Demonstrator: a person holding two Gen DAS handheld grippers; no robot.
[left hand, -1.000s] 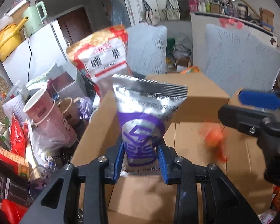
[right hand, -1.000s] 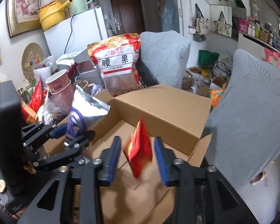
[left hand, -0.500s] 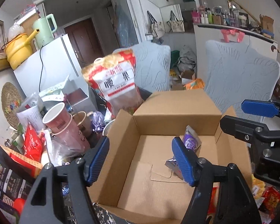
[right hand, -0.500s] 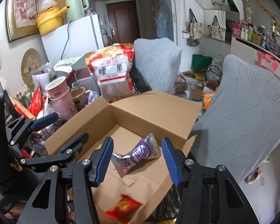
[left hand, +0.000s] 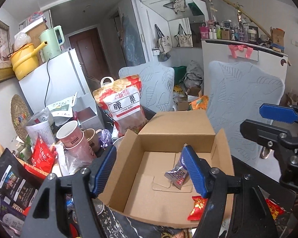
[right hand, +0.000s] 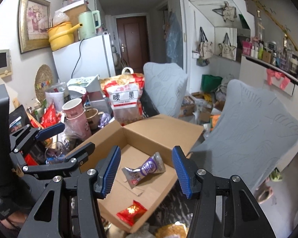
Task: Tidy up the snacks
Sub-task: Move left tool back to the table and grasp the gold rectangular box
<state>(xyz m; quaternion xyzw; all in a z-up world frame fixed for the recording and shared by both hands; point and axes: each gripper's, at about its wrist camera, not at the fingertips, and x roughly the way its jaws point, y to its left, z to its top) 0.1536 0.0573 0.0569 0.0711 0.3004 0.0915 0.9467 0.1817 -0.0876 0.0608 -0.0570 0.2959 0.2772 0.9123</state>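
An open cardboard box sits on the table. Inside lie a silver and purple snack packet and a small red snack packet. My left gripper is open and empty above the box's near left side. My right gripper is open and empty above the box's near edge; it also shows at the right of the left wrist view. The left gripper shows at the left of the right wrist view.
A large red and white cashew bag stands behind the box. Stacked pink paper cups, mugs and several snack bags crowd the left. Grey chair backs stand right and behind. More snack packets lie at the right.
Both grippers opened and let go of their packets, which dropped into the box. Both grippers then pulled back and up from the box.
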